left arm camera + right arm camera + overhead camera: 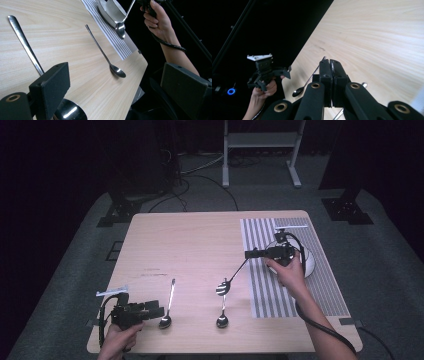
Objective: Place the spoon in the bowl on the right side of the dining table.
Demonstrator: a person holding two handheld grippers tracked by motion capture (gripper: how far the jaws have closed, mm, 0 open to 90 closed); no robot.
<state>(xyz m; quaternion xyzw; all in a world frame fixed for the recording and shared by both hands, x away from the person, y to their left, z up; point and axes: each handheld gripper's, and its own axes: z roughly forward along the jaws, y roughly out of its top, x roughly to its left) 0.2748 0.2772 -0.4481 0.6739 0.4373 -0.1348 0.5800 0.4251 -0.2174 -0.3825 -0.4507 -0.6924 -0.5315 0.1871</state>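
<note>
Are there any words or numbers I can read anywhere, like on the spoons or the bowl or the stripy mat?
None: no word, number or brand can be read.
The faint dark marks on the table: too small and blurred to tell if they are writing.
The held spoon, the striped mat and the white bowl: plain, no lettering shows.

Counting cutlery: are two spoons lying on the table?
Yes, one spoon lies by the left gripper, another mid-table.
</note>
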